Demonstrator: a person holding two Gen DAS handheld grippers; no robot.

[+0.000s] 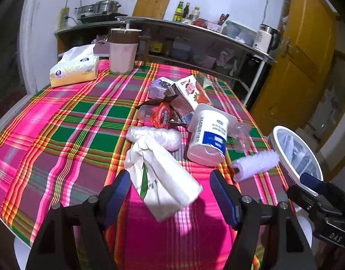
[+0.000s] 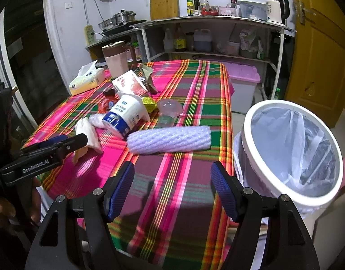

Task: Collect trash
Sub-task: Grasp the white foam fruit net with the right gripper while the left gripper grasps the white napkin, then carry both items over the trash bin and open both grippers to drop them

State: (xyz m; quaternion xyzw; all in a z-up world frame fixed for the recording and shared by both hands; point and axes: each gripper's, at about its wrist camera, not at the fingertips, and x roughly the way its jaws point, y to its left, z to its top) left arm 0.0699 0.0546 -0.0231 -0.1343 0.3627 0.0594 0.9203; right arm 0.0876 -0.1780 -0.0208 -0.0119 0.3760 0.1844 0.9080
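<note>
Trash lies on a plaid tablecloth (image 1: 78,121): a crumpled white paper bag (image 1: 163,175), a white foam net (image 1: 156,135), a tipped white yogurt cup (image 1: 208,132), a red wrapper (image 1: 161,114), a strawberry carton (image 1: 190,90) and a purple foam sleeve (image 1: 255,164). My left gripper (image 1: 170,193) is open, its jaws on either side of the paper bag's near end. My right gripper (image 2: 172,186) is open and empty, above the cloth just short of the purple foam sleeve (image 2: 170,139). A white bin (image 2: 291,153) with a clear liner stands beside the table on the right.
A tissue pack (image 1: 75,69) and a pink jug (image 1: 123,51) stand at the table's far left. A clear plastic lid (image 2: 170,108) and a yellow wrapper (image 2: 150,103) lie mid-table. A pink-lidded storage box (image 2: 242,83), kitchen shelves and a yellow door (image 2: 318,51) are beyond.
</note>
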